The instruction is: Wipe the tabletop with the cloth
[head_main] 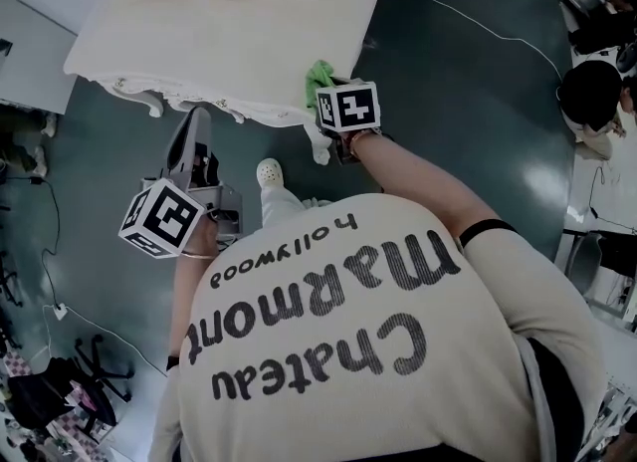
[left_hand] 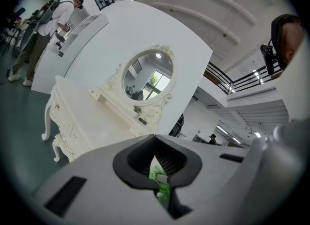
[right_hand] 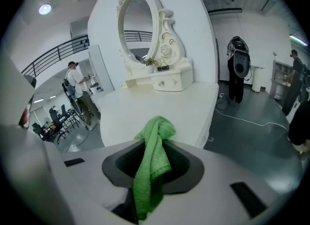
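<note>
- Two grippers were in view, and only one was doing any work.
- At the left, the left gripper hung out over the floor, short of the table's front edge. Its jaws were pressed nearly together with nothing between them; only a sliver of green showed through the slit in its own view.
- Further right, the right gripper was clamped on the green cloth at the table's front right corner. The cloth sat bunched between the jaws, a soft fold sticking up past the tips and the rest trailing down behind.
- That cloth looked light, limp and fluffy. It would probably drape and drag rather than push, so a grip low on the bunch, leaving a loose pad free to press flat, seemed best.
- Ahead lay the tabletop, cream-white, smooth and bare up to the oval mirror and its small drawers at the back. It belonged to a carved dressing table with curled legs.
- Around it ran a dark green floor, a thin cable crossing it. A person stood at a counter in the background, and another person sat at the far right.
</note>
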The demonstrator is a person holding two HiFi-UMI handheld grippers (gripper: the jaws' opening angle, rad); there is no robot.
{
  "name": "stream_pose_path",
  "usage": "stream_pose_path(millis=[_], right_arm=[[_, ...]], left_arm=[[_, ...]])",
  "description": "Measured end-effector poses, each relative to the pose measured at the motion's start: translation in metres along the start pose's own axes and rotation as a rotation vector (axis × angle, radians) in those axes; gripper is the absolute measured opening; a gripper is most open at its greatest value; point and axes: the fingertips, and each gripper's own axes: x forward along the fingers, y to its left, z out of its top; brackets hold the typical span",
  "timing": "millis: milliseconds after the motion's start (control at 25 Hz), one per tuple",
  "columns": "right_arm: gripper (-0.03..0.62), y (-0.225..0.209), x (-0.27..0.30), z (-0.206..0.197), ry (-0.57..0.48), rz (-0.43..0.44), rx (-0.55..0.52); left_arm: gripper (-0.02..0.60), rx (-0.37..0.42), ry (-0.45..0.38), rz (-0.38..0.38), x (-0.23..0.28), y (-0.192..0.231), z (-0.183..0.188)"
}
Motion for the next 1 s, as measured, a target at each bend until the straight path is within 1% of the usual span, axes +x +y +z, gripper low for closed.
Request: stream_pose_path(millis=[160,280,400,480,560,640,760,1000], right_arm=[[0.11,-0.007,-0.008,-0.001,-0.002,-0.016,0.035],[0.11,-0.008,-0.006,-0.002,-0.01,-0.02,0.063],[0.11,-0.009,-0.006,-0.004,-0.008,-0.022,0.05],[0.11,-0.011,-0.008,-0.007,-0.003,-0.025,0.058],[0.11,-0.013,-0.009,-0.007,-0.003,-0.032,0.086],[0.11,-0.015,-0.011,-0.008,-0.005,-0.053,0.103],[0.11,-0.017,-0.014,-0.01,-0.012,-0.086,0.147],[0.11,-0.022,-0.018,-0.014,-0.026,-0.121,0.18]], left_arm=[[0.008,0.009,0.041,-0.014,-0.001,-0.003,-0.001],[0.008,0.005,0.072,-0.034,0.002,0.006,-0.001],[0.008,0.009,0.109,-0.088,0.012,0.011,0.004],[0.008,0.033,0.147,-0.128,0.019,0.015,0.012],[0.008,0.063,0.174,-0.15,0.023,0.022,0.023],[0.008,0.072,0.192,-0.159,0.026,0.033,0.029],[0.008,0.06,0.224,-0.179,0.031,0.045,0.028],[0.008,0.076,0.286,-0.254,0.051,0.038,0.018]])
